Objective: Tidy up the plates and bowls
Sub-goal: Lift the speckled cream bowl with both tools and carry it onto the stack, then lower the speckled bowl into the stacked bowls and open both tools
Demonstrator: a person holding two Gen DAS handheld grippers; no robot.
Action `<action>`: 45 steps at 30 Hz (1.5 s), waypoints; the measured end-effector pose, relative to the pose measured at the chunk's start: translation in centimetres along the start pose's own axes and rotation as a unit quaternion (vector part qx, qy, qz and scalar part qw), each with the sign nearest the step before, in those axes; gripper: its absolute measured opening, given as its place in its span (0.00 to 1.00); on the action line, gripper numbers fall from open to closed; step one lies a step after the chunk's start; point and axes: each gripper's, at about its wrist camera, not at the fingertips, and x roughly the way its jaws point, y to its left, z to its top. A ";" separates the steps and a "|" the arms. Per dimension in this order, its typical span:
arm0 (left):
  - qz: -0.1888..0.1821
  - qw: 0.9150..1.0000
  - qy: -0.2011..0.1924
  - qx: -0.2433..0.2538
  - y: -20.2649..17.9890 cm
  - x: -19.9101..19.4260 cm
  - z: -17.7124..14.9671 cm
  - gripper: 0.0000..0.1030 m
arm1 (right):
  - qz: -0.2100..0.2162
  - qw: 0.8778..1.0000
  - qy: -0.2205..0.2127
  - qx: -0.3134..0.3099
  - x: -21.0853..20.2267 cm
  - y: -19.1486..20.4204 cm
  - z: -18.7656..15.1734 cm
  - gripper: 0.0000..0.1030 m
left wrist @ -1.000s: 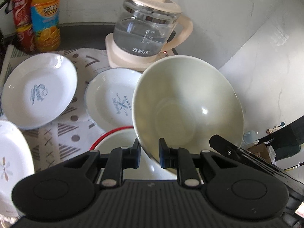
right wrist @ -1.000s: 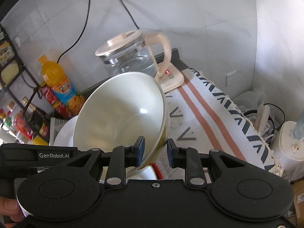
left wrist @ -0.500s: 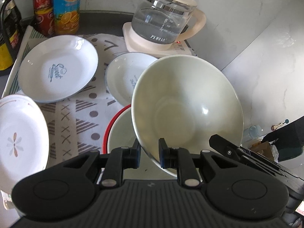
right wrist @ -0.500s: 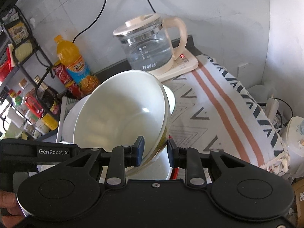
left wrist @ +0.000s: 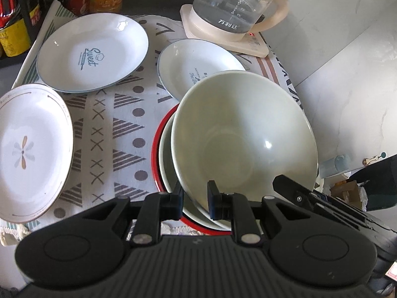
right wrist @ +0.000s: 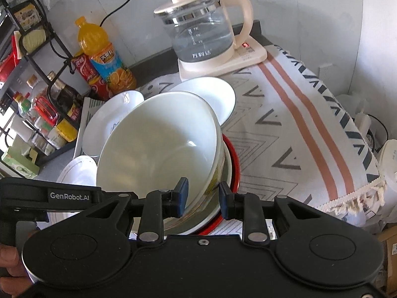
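A large cream bowl (left wrist: 244, 134) hangs tilted between both grippers, held by its rim. My left gripper (left wrist: 194, 198) is shut on the near rim. In the right wrist view the cream bowl (right wrist: 158, 144) shows a yellow-green pattern on its outside, and my right gripper (right wrist: 202, 196) is shut on its wall. Right beneath it a red-rimmed bowl (left wrist: 158, 164) stands on the patterned cloth, its red edge (right wrist: 234, 164) showing past the held bowl. I cannot tell whether the two bowls touch.
Three plates lie on the cloth: a "Sweet" plate (left wrist: 93, 52), a smaller printed plate (left wrist: 196, 67), a flower plate (left wrist: 32, 149). A glass kettle (right wrist: 201, 32) on its base stands at the back, a juice bottle (right wrist: 104, 57) and a condiment rack (right wrist: 37, 94) at the left.
Both grippers have sunk toward the table with the cream bowl. It now hangs right over the red-rimmed bowl, and more of the plates has come into view.
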 end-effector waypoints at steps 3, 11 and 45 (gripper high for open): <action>0.003 1.000 0.001 -0.002 -0.1 0.0 0.3 0.17 | 0.002 1.000 0.002 0.004 0.2 -0.2 0.0 0.25; 0.007 1.000 0.004 -0.015 0.1 -0.2 0.8 0.18 | 0.005 0.999 0.001 0.031 1.0 -1.0 0.4 0.21; 0.066 0.992 -0.060 -0.087 4.2 -5.3 -1.6 0.22 | 0.001 1.000 -0.014 0.005 0.0 -1.6 0.9 0.08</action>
